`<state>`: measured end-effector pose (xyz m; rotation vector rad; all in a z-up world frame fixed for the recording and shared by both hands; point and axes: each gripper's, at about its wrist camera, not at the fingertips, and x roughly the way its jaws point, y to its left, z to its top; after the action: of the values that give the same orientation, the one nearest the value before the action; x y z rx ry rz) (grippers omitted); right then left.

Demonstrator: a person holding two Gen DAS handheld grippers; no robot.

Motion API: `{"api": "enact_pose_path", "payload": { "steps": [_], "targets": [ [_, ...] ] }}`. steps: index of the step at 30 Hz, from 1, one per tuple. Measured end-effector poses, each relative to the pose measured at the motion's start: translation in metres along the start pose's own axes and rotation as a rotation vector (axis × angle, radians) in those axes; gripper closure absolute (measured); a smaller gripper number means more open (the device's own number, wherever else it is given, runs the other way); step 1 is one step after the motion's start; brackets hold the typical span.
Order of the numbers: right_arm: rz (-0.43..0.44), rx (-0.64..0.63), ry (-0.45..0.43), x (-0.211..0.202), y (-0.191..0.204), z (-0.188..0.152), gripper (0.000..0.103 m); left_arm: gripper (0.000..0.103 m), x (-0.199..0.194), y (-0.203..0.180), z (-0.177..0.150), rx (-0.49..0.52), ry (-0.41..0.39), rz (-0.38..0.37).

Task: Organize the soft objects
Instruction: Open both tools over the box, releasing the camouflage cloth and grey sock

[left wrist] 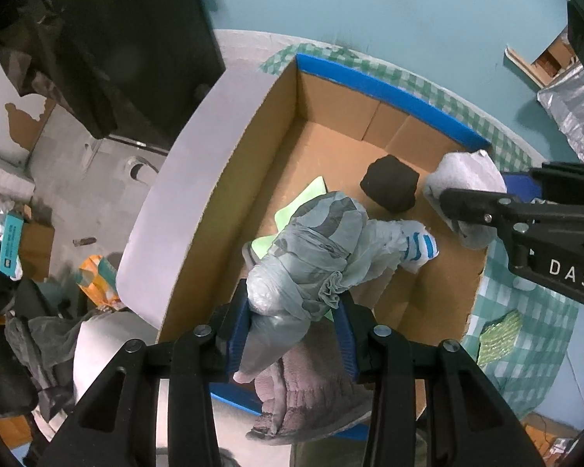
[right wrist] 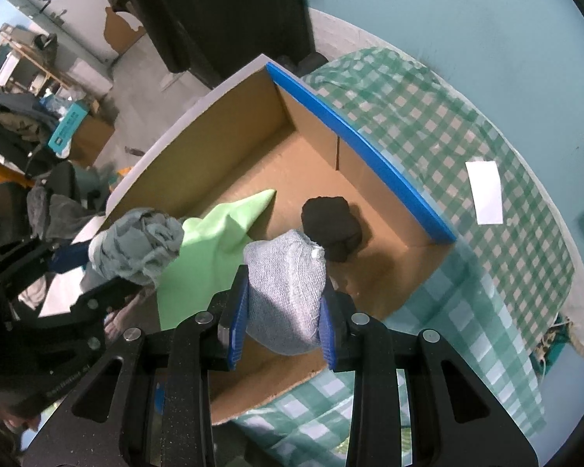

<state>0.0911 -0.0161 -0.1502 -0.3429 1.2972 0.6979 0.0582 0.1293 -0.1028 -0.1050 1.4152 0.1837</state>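
Observation:
An open cardboard box [left wrist: 331, 116] with blue edges sits on a green checked cloth; it also shows in the right wrist view [right wrist: 253, 155]. My left gripper [left wrist: 296, 323] is shut on a grey-green fabric bundle [left wrist: 315, 245] held over the box's near left side; that bundle shows in the right wrist view [right wrist: 140, 245]. My right gripper [right wrist: 282, 315] is shut on a light grey rolled sock [right wrist: 288, 284] above the box's near edge; the sock shows in the left wrist view [left wrist: 467, 183]. Inside lie a black rolled sock [right wrist: 331, 225], a light green cloth [right wrist: 214, 241] and a blue-striped white sock [left wrist: 418, 247].
A mauve towel [left wrist: 307, 393] hangs at the box's near edge. A white paper slip [right wrist: 484, 190] lies on the checked cloth [right wrist: 467, 136]. A green knitted piece [left wrist: 500, 334] lies on the cloth to the right. The floor on the left is cluttered with boxes and clothes.

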Motion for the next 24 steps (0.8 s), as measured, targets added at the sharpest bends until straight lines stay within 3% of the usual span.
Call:
{"api": "enact_pose_path", "payload": {
  "steps": [4,6,9,24],
  "targets": [
    [-0.014,-0.017,-0.002,0.000,0.004,0.003,0.065,0.051,0.001,0.000,0.001,-0.006,-0.003,0.020],
    [-0.013,-0.031,0.003,0.002,0.007,0.004,0.052,0.039,0.001,-0.002,0.000,-0.001,-0.002,0.029],
    [-0.033,-0.043,-0.014,-0.001,0.008,0.004,0.040,0.034,-0.002,-0.005,0.001,0.011,-0.018,0.041],
    [-0.025,-0.057,-0.059,-0.029,-0.003,-0.009,0.040,0.029,-0.029,-0.025,-0.001,0.052,-0.069,0.038]
  ]
}}
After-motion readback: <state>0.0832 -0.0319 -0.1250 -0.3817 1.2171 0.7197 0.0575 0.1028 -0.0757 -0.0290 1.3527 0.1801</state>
